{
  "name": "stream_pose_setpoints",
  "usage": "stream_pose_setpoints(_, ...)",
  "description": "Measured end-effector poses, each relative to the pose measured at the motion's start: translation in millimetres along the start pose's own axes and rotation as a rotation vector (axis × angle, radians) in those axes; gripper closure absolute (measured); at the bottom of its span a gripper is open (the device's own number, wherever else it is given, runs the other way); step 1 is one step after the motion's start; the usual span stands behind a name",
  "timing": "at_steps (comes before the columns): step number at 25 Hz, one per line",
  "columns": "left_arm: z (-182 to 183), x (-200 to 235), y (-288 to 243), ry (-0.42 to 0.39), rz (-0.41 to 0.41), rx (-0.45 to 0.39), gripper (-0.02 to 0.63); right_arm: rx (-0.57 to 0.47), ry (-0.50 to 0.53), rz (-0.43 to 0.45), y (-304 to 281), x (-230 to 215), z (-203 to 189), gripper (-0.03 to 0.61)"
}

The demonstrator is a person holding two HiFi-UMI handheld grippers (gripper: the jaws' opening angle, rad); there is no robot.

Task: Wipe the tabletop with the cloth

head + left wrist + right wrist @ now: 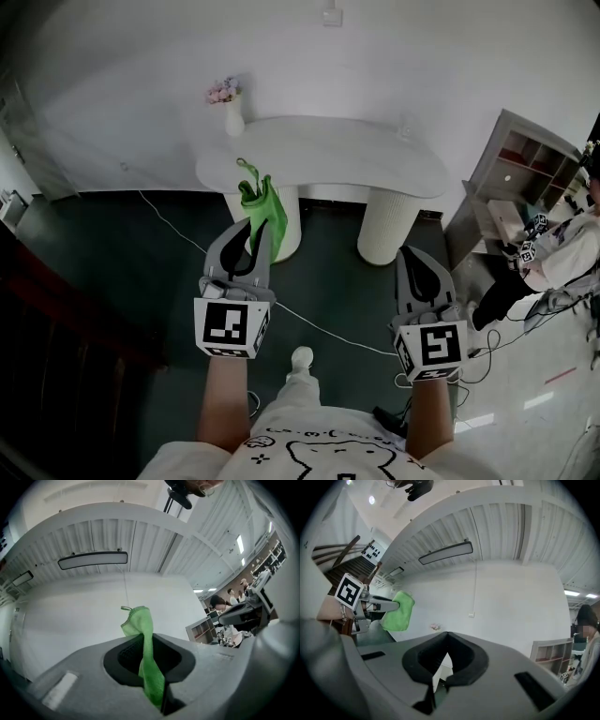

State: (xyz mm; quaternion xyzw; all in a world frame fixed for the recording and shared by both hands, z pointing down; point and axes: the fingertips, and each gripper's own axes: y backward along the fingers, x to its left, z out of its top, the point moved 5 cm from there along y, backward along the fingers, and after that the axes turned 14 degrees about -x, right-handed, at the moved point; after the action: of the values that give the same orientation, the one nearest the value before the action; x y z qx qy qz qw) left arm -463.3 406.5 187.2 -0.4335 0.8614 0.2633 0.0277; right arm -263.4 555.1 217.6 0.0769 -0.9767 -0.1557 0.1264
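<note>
A person stands on a dark floor (112, 262), a gripper in each hand, facing a white table (375, 155) with a curved, rounded edge and two thick round legs.

The left gripper (253, 234) is clamped on a bright green cloth (259, 201). The cloth is soft and bunched into a narrow strip where the jaws pinch it. Its free end stands above the tips, with a stitched hem and a small loop at the top. It is held in the air. In the head view it overlaps the table's near left edge and left leg.

The right gripper (419, 267) is held level beside it, well apart, with its jaws together and nothing between them.

A white vase (233, 119) of pale flowers stands at the table's far left end; the rest of the top shows plain white. A grey shelf (525, 159) stands just right of the table, with a seated person (562, 253) beside it. A thin cable (314, 325) crosses the floor between the person's feet and the table.
</note>
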Motion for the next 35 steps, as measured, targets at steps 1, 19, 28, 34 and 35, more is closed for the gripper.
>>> stream_pose_setpoints(1,-7.7,5.3,-2.1,0.002,0.003,-0.001,0.566,-0.001,0.003,0.002,-6.8,2.0,-5.7,0.578)
stream_pose_setpoints(19,-139.1,121.5,-121.5,0.101,0.027,0.042,0.566,0.085,0.032,0.011,-186.4,-3.5,-92.7,0.578)
stream_pose_setpoints(28,-190.6,166.0,-155.0,0.121,0.038,0.053,0.566,0.101,0.026,0.006,-245.0,8.4,-128.4,0.578)
stream_pose_setpoints(34,-209.2,184.8,-163.1,0.129,0.069,0.067,0.566,0.123,0.023,0.020,-262.0,4.9,-143.1,0.578)
stream_pose_setpoints(35,-211.7,186.0,-165.4,0.127,0.071,0.068,0.566,0.124,0.024,0.024,-265.2,3.8,-146.0,0.578)
